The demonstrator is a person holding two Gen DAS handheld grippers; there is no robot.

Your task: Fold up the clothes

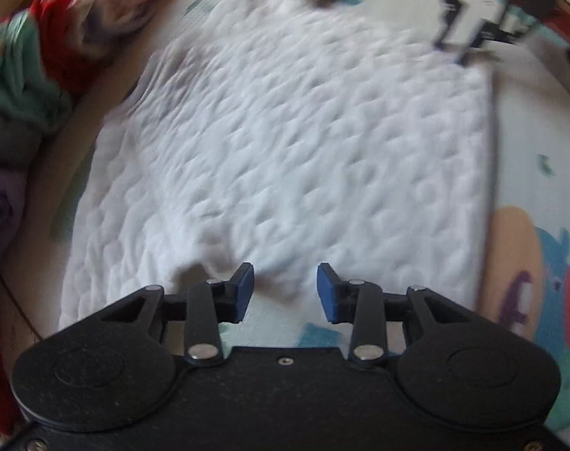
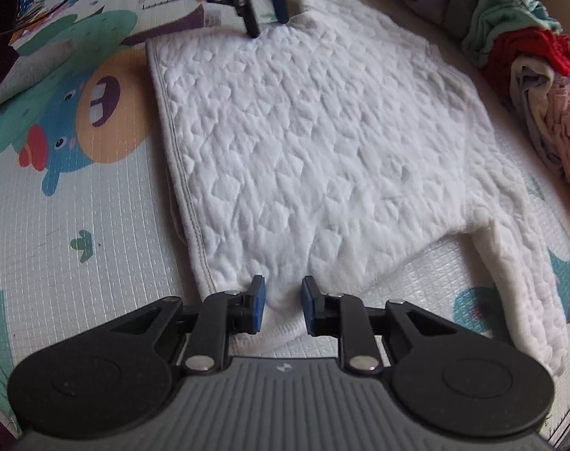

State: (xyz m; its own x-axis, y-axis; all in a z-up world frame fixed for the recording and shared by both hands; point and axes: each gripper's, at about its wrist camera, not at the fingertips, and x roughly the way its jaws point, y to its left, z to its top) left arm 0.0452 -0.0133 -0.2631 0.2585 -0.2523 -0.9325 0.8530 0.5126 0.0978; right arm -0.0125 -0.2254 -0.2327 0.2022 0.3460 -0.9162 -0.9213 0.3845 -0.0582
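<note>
The white quilted garment [image 2: 315,127] lay spread flat on the cartoon play mat [image 2: 78,195], one sleeve [image 2: 525,263] trailing near right. The right gripper [image 2: 283,302] stood spread at its near hem; the left gripper [image 1: 285,291], also spread, at the far edge. Piled clothes [image 2: 529,56] lay far right.

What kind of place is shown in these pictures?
Most likely a home floor, perhaps a children's play area. A white quilted garment lies flat on a foam play mat printed with cartoon animals, and a pile of colourful clothes waits beside it.
</note>
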